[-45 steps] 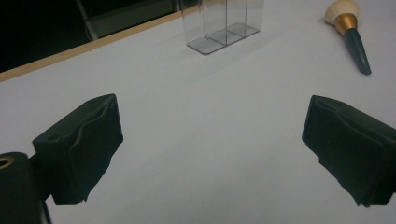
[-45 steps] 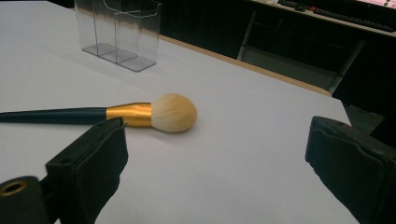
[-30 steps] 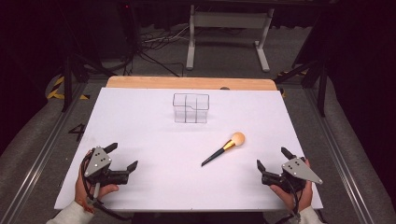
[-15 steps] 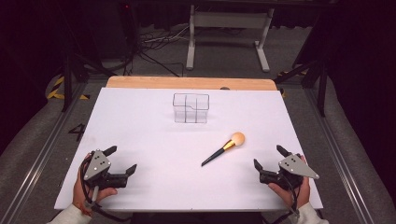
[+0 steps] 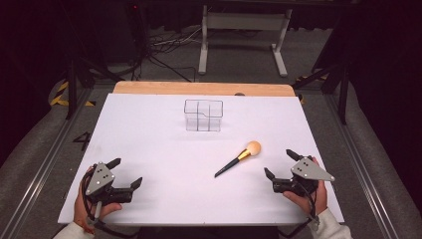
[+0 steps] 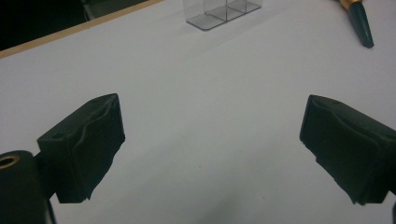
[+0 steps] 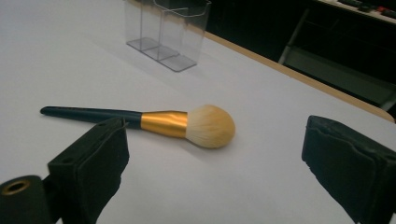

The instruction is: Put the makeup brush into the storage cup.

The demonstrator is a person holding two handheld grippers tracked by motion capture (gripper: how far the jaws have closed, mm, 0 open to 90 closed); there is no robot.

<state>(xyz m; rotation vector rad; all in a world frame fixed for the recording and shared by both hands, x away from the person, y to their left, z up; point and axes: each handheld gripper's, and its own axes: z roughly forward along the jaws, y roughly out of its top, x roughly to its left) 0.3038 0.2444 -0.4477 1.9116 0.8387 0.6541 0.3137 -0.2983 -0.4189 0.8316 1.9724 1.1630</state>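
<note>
A makeup brush [image 5: 238, 158] with a dark handle, gold ferrule and pale round head lies flat on the white table sheet [image 5: 164, 149], right of the middle; the right gripper view shows the brush [image 7: 163, 122] close ahead. A clear plastic organiser [image 5: 203, 115] with compartments stands upright toward the back centre, and its base [image 6: 224, 11] appears at the top of the left gripper view. My right gripper [image 5: 280, 162] is open just right of the brush head, not touching it. My left gripper [image 5: 125, 173] is open near the front left, with nothing between its jaws.
A wooden table edge [image 5: 199, 88] runs along the back of the white sheet. Beyond it are a metal stand [image 5: 244, 30] and cables on a dark floor. Metal rails [image 5: 45, 164] flank the table on both sides.
My right gripper has moved left and forward toward the brush head. My left gripper has drifted slightly toward the front edge. The brush and organiser have stayed put.
</note>
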